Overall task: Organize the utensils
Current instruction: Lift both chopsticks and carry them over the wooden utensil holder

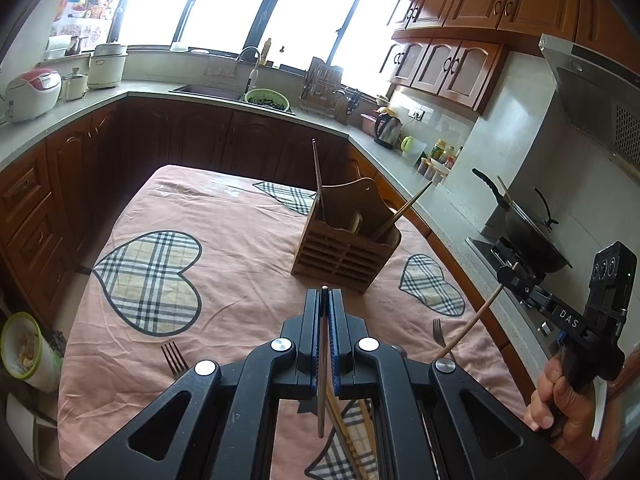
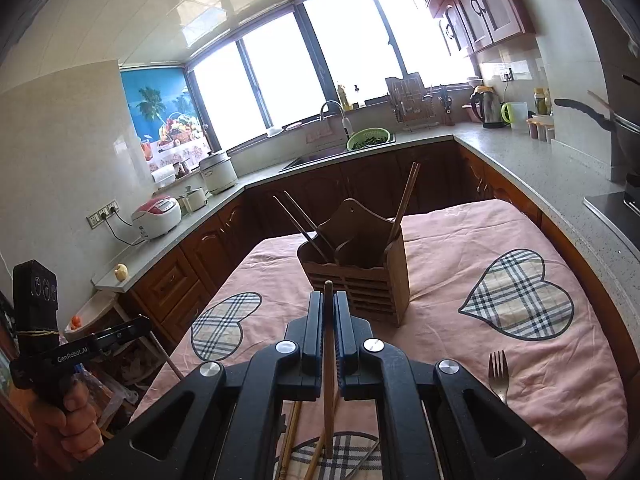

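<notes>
A wooden utensil holder [image 1: 346,240] [image 2: 358,276] stands on the pink tablecloth with chopsticks leaning in both its compartments. My left gripper [image 1: 325,294] is shut on a single chopstick [image 1: 322,364], held above the table just short of the holder. My right gripper [image 2: 328,298] is shut on another wooden chopstick [image 2: 329,380], also short of the holder; it shows at the right of the left wrist view [image 1: 508,274]. Forks lie on the cloth [image 1: 174,356] [image 2: 498,374]. More chopsticks [image 2: 294,432] lie on the cloth under the right gripper.
The table [image 1: 248,240] sits inside a U-shaped kitchen counter [image 2: 532,160]. A wok on the stove [image 1: 528,232] is to the right, a sink with a green colander [image 1: 267,99] behind, rice cookers [image 1: 34,94] at left.
</notes>
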The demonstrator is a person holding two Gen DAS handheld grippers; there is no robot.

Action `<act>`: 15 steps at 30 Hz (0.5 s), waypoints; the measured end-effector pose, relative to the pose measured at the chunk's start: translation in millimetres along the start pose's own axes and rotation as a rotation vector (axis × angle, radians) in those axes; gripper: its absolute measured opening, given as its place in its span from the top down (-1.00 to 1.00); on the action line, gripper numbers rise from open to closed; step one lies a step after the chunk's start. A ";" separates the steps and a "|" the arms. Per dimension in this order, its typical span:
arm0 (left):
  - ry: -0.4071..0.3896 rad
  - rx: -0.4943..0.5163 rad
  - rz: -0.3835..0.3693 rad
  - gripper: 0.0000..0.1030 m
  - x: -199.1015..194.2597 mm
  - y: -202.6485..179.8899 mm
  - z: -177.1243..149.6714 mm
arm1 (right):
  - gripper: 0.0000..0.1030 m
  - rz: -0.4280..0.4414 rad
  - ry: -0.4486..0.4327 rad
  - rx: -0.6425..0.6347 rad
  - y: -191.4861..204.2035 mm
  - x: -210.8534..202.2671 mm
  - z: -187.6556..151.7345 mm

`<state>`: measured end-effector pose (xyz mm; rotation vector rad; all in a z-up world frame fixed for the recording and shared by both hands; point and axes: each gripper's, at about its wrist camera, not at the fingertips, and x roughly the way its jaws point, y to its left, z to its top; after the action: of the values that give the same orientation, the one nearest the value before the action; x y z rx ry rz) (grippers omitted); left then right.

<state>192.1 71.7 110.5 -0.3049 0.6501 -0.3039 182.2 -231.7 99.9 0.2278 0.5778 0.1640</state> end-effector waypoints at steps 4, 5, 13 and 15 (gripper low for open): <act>-0.007 0.001 -0.003 0.95 1.5 0.1 2.4 | 0.91 0.000 -0.007 0.006 -1.9 0.2 0.9; -0.009 0.001 -0.004 0.95 1.7 0.2 3.1 | 0.91 -0.001 -0.010 0.008 -3.2 -0.5 1.1; -0.028 0.002 -0.017 0.95 5.5 1.2 12.0 | 0.91 -0.003 -0.043 0.023 -7.4 -2.8 7.6; -0.036 0.005 -0.017 0.95 6.7 1.9 16.0 | 0.91 -0.004 -0.056 0.027 -8.6 -3.2 10.6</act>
<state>207.5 73.9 118.3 -0.3106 0.6115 -0.3158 186.2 -242.4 108.0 0.2562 0.5248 0.1453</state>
